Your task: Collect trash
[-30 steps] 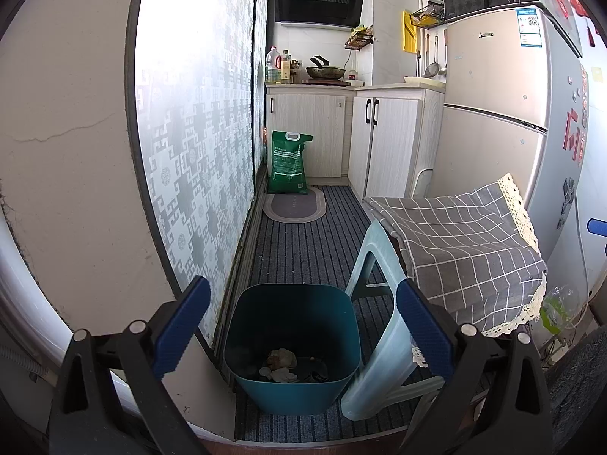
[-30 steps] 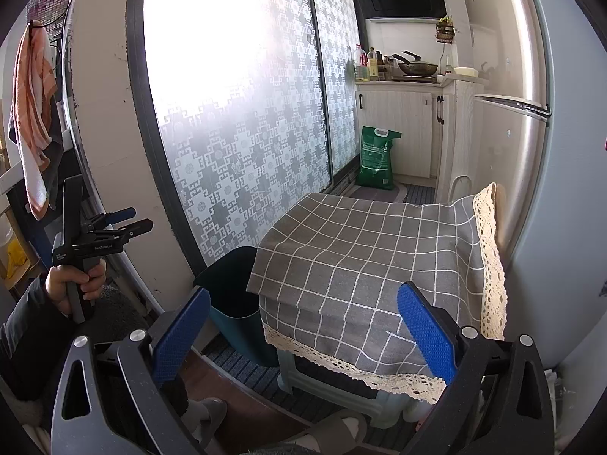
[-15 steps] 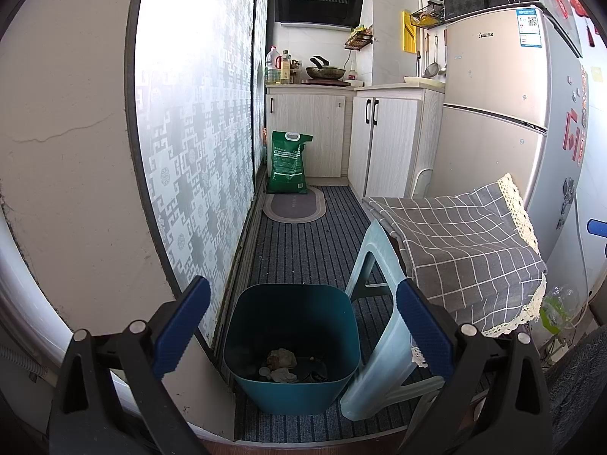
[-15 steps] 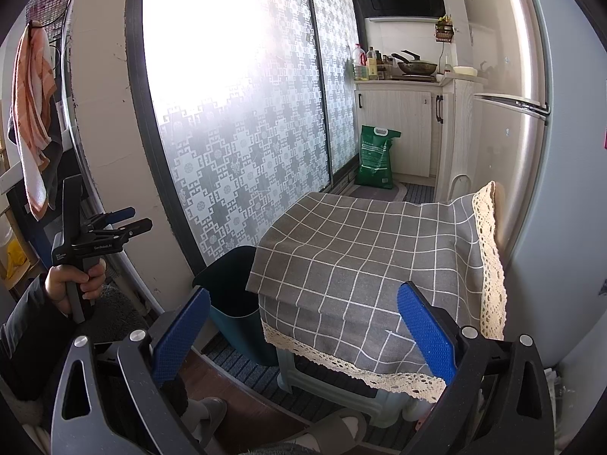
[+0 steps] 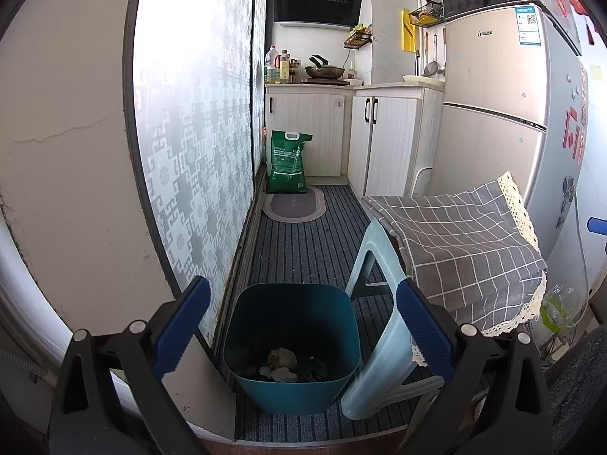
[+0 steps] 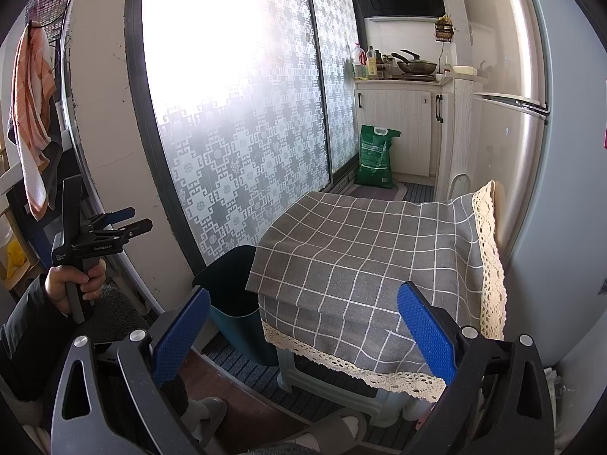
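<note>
A teal bin [image 5: 292, 341] stands on the striped floor mat beside the frosted sliding door, with crumpled trash [image 5: 281, 364] at its bottom. My left gripper [image 5: 301, 322] hovers above and in front of the bin, open, nothing between its blue pads. In the right wrist view the bin [image 6: 231, 288] is partly hidden behind a checked cloth [image 6: 371, 265]. My right gripper [image 6: 303, 330] is open and empty, facing the cloth-covered stool. The left gripper [image 6: 125, 223] shows at the far left, held in a hand.
A pale plastic stool [image 5: 383, 326] under the grey checked cloth [image 5: 455, 250] stands right of the bin. A fridge [image 5: 504, 113] rises behind it. Cabinets [image 5: 383, 140], a green sack [image 5: 287, 163] and an oval mat [image 5: 294, 206] lie farther back. Slippered feet [image 6: 334, 428] are below.
</note>
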Demonstrator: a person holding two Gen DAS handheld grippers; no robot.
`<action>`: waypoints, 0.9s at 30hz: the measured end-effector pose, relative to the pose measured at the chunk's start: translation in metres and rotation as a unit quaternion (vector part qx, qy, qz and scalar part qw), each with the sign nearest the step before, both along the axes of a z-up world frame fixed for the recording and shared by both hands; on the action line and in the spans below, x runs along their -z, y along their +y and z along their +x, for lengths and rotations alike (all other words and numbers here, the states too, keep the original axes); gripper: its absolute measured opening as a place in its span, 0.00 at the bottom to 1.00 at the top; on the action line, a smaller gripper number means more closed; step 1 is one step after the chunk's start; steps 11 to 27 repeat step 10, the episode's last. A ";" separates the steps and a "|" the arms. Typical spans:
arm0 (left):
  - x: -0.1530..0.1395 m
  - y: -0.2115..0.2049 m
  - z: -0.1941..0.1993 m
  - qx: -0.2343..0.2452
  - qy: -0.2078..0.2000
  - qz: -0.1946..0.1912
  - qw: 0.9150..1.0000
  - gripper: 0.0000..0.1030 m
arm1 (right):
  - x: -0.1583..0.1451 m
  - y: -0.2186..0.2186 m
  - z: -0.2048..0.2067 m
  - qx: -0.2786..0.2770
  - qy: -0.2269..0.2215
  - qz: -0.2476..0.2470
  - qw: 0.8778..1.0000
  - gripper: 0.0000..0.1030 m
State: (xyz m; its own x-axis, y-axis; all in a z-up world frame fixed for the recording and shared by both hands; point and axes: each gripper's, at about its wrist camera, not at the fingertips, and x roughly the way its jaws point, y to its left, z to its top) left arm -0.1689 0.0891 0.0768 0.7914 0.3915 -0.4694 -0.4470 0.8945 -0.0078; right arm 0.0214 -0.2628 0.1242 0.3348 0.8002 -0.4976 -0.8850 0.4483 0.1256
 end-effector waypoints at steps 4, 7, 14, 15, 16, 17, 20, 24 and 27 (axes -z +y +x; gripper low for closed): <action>0.000 0.001 -0.001 -0.001 0.000 0.000 1.000 0.97 | 0.000 0.000 0.000 0.001 0.000 0.000 1.000 0.97; 0.001 0.003 -0.001 -0.001 0.001 -0.001 1.000 0.97 | 0.000 0.000 0.000 0.000 0.000 0.000 1.000 0.97; 0.000 0.003 -0.001 0.001 0.002 0.001 1.000 0.97 | 0.000 0.000 0.000 0.000 0.001 0.000 1.000 0.97; 0.000 0.003 -0.001 0.001 0.002 0.001 1.000 0.97 | 0.000 0.000 0.000 0.000 0.001 0.000 1.000 0.97; 0.000 0.003 -0.001 0.001 0.002 0.001 1.000 0.97 | 0.000 0.000 0.000 0.000 0.001 0.000 1.000 0.97; 0.000 0.003 -0.001 0.001 0.002 0.001 1.000 0.97 | 0.000 0.000 0.000 0.000 0.001 0.000 1.000 0.97; 0.000 0.003 -0.001 0.001 0.002 0.001 1.000 0.97 | 0.000 0.000 0.000 0.000 0.001 0.000 1.000 0.97; 0.000 0.003 -0.001 0.001 0.002 0.001 1.000 0.97 | 0.000 0.000 0.000 0.000 0.001 0.000 1.000 0.97; 0.000 0.003 -0.001 0.001 0.002 0.001 1.000 0.97 | 0.000 0.000 0.000 0.000 0.001 0.000 1.000 0.97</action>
